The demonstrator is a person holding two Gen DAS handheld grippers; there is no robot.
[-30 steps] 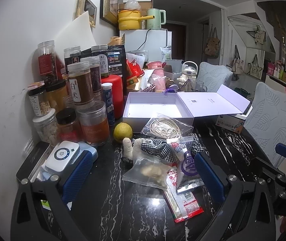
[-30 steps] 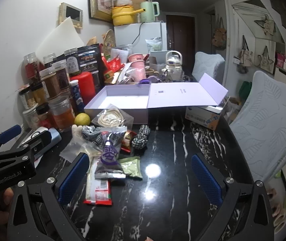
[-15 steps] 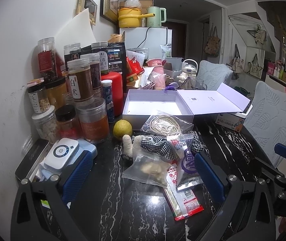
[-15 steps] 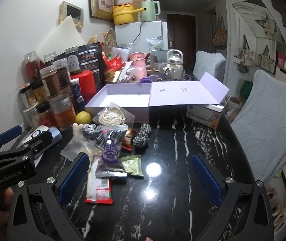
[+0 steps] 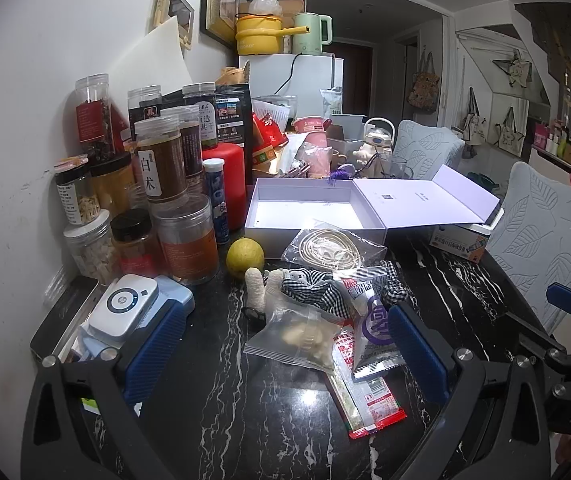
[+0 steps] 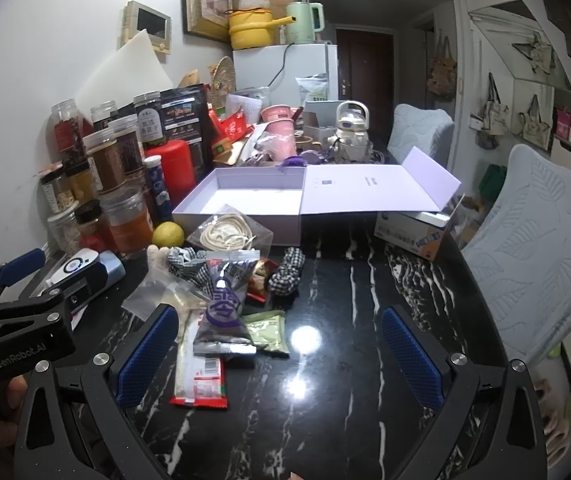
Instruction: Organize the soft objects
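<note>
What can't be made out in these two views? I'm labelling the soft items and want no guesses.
- Plush toy: the left view shows only pale limbs; checked cloth and a clear bag cover the rest.
- Red-edged packet: in the right view, the purple-printed pouch overlaps its top.
- Green sachet: print too small to read.
- Lilac box: near wall hides the front floor.

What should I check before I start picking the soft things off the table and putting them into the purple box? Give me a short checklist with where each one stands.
1. Left gripper open and holding nothing: ok.
2. Right gripper open and holding nothing: ok.
3. Purple box lid open, inside looks bare: ok.
4. Checked scrunchie lying apart on the table, free to grasp: ok.
5. Plush toy free to lift: not ok, clear bag and snack packets overlap it.
6. Whether the coiled cord bag leans on the box: cannot tell.
</note>
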